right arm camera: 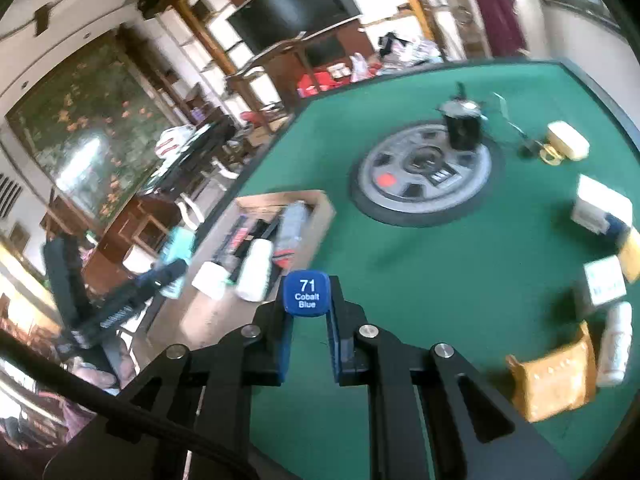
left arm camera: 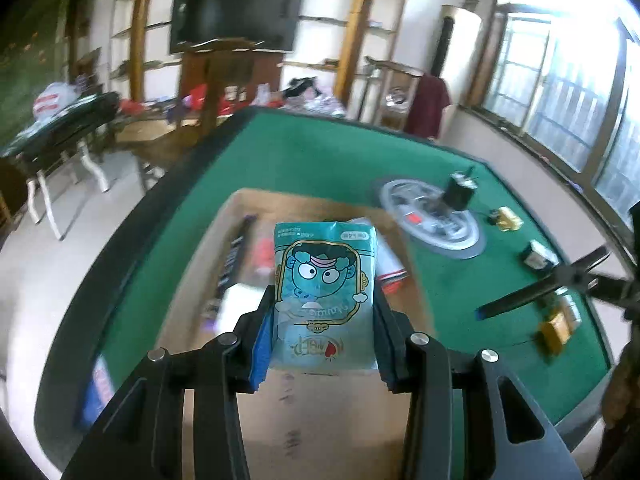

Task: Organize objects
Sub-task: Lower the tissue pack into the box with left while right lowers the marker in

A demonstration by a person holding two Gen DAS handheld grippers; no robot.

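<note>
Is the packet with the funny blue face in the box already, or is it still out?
Still out. The left gripper holds the teal packet between its fingers, above the open cardboard box.

Only one clean read: the blue marker cap (right arm camera: 306, 294), end-on in the right wrist view, said "71 Cobalt Blue" in white.

The teal packet (left arm camera: 325, 295) in the left wrist view carried print, but it sat upside down to the camera: small white lines and a little oval tag along its far edge, a cursive word under the cartoon face and a larger logo with a red mark near the close edge. None of it was legible.

The cardboard flap (left arm camera: 320, 420) below the packet showed faint dark printed marks, unreadable. Labels on the white boxes (right arm camera: 600, 208) on the surface were blurred out.
</note>
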